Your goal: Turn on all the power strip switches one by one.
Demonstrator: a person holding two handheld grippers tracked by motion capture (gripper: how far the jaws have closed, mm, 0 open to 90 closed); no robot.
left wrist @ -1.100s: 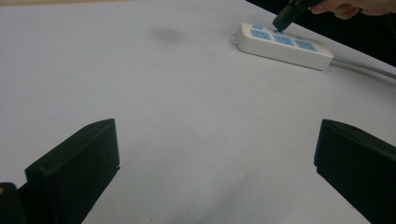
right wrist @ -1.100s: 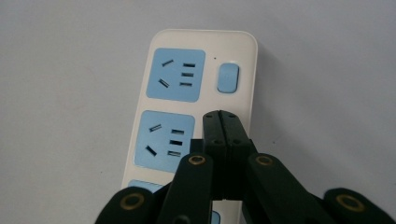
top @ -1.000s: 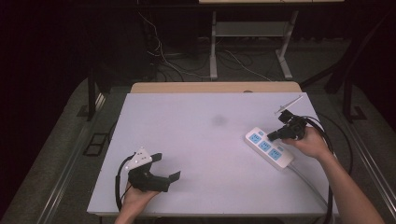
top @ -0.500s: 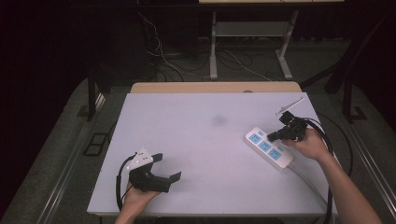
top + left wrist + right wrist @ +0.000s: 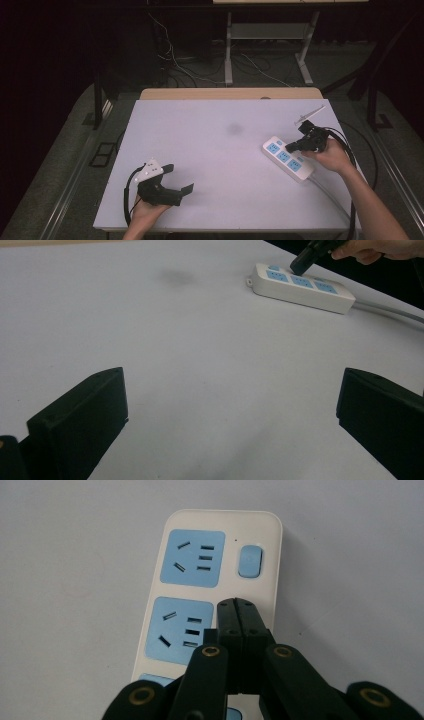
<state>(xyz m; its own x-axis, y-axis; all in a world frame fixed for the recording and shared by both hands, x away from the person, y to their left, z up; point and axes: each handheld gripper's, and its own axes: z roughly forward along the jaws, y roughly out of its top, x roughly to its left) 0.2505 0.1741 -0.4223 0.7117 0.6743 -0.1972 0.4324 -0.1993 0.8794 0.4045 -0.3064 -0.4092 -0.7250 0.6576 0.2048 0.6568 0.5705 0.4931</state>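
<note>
The power strip [image 5: 289, 158] lies at the table's [image 5: 210, 150] right, long axis diagonal. The right gripper [image 5: 239, 611], jaws pressed together and empty, hovers over its middle; its switch [image 5: 249, 561] lies just ahead. The left gripper [image 5: 172, 181] rests wide open, well apart.

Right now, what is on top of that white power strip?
The shut right hand-held gripper hovers over the power strip, near its blue switch. Nothing is plugged into the two fully visible sockets. The gripper covers the nearer part.
</note>
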